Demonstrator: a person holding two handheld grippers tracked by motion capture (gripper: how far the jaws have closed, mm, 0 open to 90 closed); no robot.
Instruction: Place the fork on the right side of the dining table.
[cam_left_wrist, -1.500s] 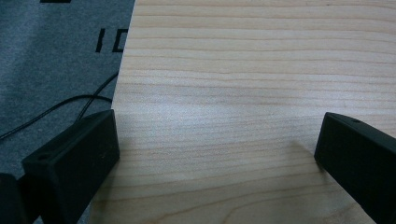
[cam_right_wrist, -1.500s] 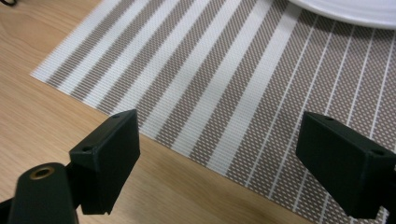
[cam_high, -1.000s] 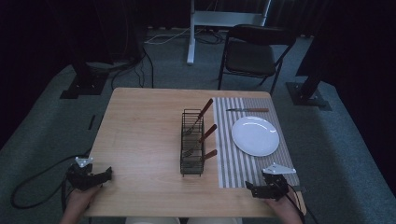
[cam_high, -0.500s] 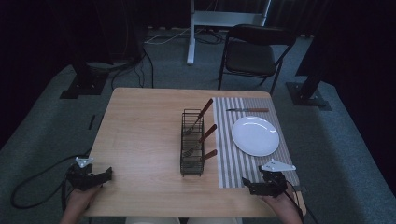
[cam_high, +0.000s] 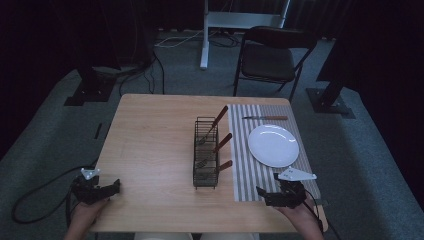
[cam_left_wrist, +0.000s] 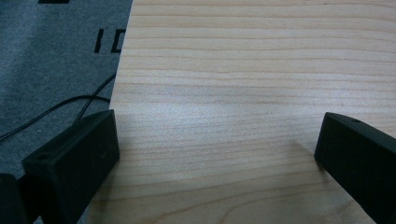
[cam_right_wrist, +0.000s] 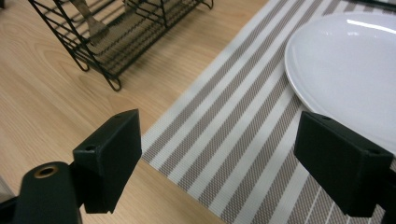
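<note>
Wire rack (cam_high: 205, 159), black, sits mid tabletop (cam_high: 150, 145) w/ 3 wood-handled utensils leaning out. Beside it, striped placemat (cam_high: 250, 165) carries 1 white plate (cam_high: 273, 145) and 1 knife (cam_high: 265, 118). No readable writing. Left gripper (cam_high: 116, 187) at near-left edge, right gripper (cam_high: 260, 192) over placemat's near end: both jaws wide apart, holding nothing.

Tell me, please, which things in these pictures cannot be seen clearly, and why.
- Wooden-handled utensils in the black wire rack: in the high view their heads are too small and dark behind the wires to tell fork from spoon.
- Round white plate: cut off by the right gripper view's edge and partly covered by a black jaw.
- Wire rack: its top is cut off by the right gripper view's upper edge.
</note>
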